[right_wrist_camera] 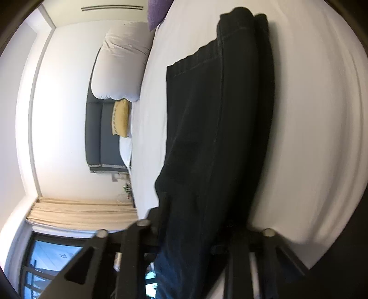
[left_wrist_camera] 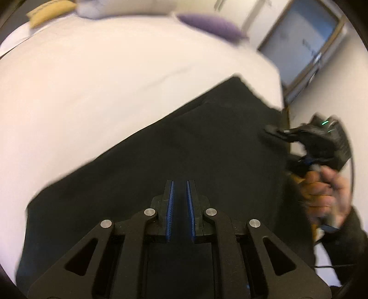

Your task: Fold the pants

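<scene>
Black pants [left_wrist_camera: 184,138] lie spread on a white bed [left_wrist_camera: 92,80]. My left gripper [left_wrist_camera: 179,184] hovers just above the pants with a narrow gap between its blue pads, holding nothing. My right gripper [left_wrist_camera: 271,132] is at the pants' right edge, turned on its side, in a person's hand. In the right wrist view the pants [right_wrist_camera: 218,126] run lengthwise away from the camera, waistband at the far end, and the near fabric passes between the right gripper's [right_wrist_camera: 191,225] fingers, which are hidden by cloth.
A purple pillow [left_wrist_camera: 211,26], a yellow cushion [left_wrist_camera: 50,11] and a white duvet [right_wrist_camera: 124,59] sit at the head of the bed. A window [left_wrist_camera: 306,43] is in the wall beyond the bed's right edge.
</scene>
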`<state>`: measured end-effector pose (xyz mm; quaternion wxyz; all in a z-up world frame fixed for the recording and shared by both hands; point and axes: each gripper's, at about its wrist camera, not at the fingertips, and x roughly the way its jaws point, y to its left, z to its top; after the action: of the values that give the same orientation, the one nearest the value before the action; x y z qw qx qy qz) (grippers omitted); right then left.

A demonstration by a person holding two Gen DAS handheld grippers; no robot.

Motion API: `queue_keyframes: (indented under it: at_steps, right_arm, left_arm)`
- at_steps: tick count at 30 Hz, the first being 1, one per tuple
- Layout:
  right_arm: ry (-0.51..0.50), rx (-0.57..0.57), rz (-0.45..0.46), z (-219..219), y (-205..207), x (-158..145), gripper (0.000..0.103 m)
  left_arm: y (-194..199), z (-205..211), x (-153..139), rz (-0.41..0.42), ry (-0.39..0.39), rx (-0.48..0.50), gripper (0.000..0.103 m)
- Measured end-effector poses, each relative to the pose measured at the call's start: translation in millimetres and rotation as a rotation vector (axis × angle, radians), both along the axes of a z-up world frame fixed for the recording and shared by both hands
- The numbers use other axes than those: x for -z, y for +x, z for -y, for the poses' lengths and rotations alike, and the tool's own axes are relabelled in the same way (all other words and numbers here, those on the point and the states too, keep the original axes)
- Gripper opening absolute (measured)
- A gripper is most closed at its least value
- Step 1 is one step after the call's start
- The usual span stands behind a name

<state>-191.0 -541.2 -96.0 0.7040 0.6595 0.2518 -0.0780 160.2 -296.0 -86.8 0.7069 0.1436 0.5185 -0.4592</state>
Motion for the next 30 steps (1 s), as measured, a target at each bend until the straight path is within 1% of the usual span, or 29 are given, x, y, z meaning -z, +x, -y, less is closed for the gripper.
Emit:
queue_keyframes:
  at_steps: [1, 2, 4, 5, 6, 8, 10, 11, 12, 13, 14, 15, 16, 17, 18, 19, 20, 22, 23, 24, 26, 27, 28, 29, 30]
  right_arm:
    - [-0.002, 0.003, -0.011, 4.9, -1.6, 2.1, 0.003]
    - [0.006, 0.014, -0.014, 11.3, -3.9, 6.0, 0.002]
    - [0.031, 0.033, 0.004, 22.9, -10.5, 14.2, 0.000]
    - [0.022, 0.040, 0.007, 27.6, -11.2, 14.3, 0.000]
    - [0.005, 0.039, 0.005, 32.8, -11.0, 13.1, 0.000]
    - [-0.010, 0.034, -0.005, 42.4, -10.0, 10.2, 0.001]
    - [-0.018, 0.046, -0.025, 48.9, -15.3, 5.1, 0.009]
    - [-0.035, 0.071, -0.065, 52.5, -23.7, -3.1, 0.011]
    - [-0.052, 0.100, -0.102, 55.0, -33.0, -10.5, 0.017]
    - [-0.071, 0.121, -0.131, 57.3, -41.3, -15.0, 0.023]
    - [-0.113, 0.154, -0.181, 56.9, -50.0, -26.1, 0.028]
    - [-0.178, 0.173, -0.224, 53.8, -56.0, -41.5, 0.036]
    - [-0.245, 0.156, -0.231, 47.4, -53.8, -57.4, 0.037]
    - [-0.267, 0.125, -0.214, 43.7, -49.0, -64.7, 0.037]
    - [-0.285, 0.025, -0.168, 30.5, -29.0, -77.1, 0.036]
    - [-0.292, -0.035, -0.157, 23.0, -14.7, -82.8, 0.036]
    - [-0.327, -0.149, -0.133, 4.1, 13.4, -95.0, 0.036]
    - [-0.359, -0.287, -0.090, -20.7, 49.9, -104.3, 0.036]
    - [-0.334, -0.393, -0.076, -37.3, 79.7, -98.9, 0.033]
    - [-0.315, -0.436, -0.084, -47.9, 94.8, -90.5, 0.028]
    - [-0.271, -0.504, -0.149, -58.8, 125.3, -61.0, 0.026]
    - [-0.224, -0.515, -0.184, -57.3, 138.3, -39.9, 0.020]
    - [-0.213, -0.506, -0.217, -54.5, 143.0, -29.0, 0.004]
    - [-0.219, -0.487, -0.262, -47.9, 148.1, -15.7, 0.000]
    - [-0.218, -0.458, -0.260, -38.3, 152.2, -5.3, 0.000]
  left_arm:
    - [7.8, 8.8, 12.7, 0.007, 0.044, -0.007, 0.010]
    - [16.9, 12.7, 25.6, 0.010, 0.072, -0.020, 0.010]
    - [31.2, 5.9, 35.5, -0.020, 0.018, -0.043, 0.010]
    - [38.7, 1.8, 37.2, -0.021, 0.007, -0.065, 0.010]
    - [43.8, -0.6, 37.4, 0.006, 0.015, -0.078, 0.007]
    - [51.2, -2.5, 36.8, 0.037, 0.031, -0.078, 0.007]
    - [56.6, -4.9, 30.3, 0.098, 0.068, -0.120, 0.007]
    - [59.0, -8.7, 26.4, 0.124, 0.085, -0.156, 0.007]
    - [61.2, -13.4, 22.7, 0.136, 0.097, -0.196, 0.007]
    - [61.0, -17.6, 19.0, 0.136, 0.092, -0.214, 0.007]
    - [57.2, -19.9, 15.0, 0.137, 0.084, -0.220, 0.007]
    - [51.6, -22.7, 11.3, 0.134, 0.071, -0.222, 0.007]
    - [44.7, -24.1, 7.4, 0.124, 0.050, -0.217, 0.007]
    - [36.2, -25.2, 4.0, 0.118, 0.024, -0.206, 0.007]
    - [28.2, -24.0, 1.6, 0.118, 0.010, -0.193, 0.007]
    - [19.4, -21.3, 0.9, 0.121, 0.006, -0.177, 0.007]
    - [11.9, -16.8, 1.2, 0.124, 0.010, -0.166, 0.007]
    - [7.2, -12.4, 8.6, 0.120, 0.033, -0.163, 0.007]
    - [9.3, -12.3, 15.0, 0.106, 0.044, -0.176, 0.007]
    - [10.8, -14.7, 19.3, 0.088, 0.036, -0.187, 0.007]
    - [13.0, -19.3, 23.2, 0.063, 0.013, -0.207, 0.007]
    - [15.8, -23.5, 23.8, 0.063, 0.012, -0.210, 0.007]
    - [14.8, -23.7, 23.9, 0.068, 0.015, -0.207, 0.007]
    - [12.8, -22.6, 23.9, 0.077, 0.019, -0.203, 0.007]
    - [11.6, -22.2, 24.5, 0.083, 0.020, -0.201, 0.007]
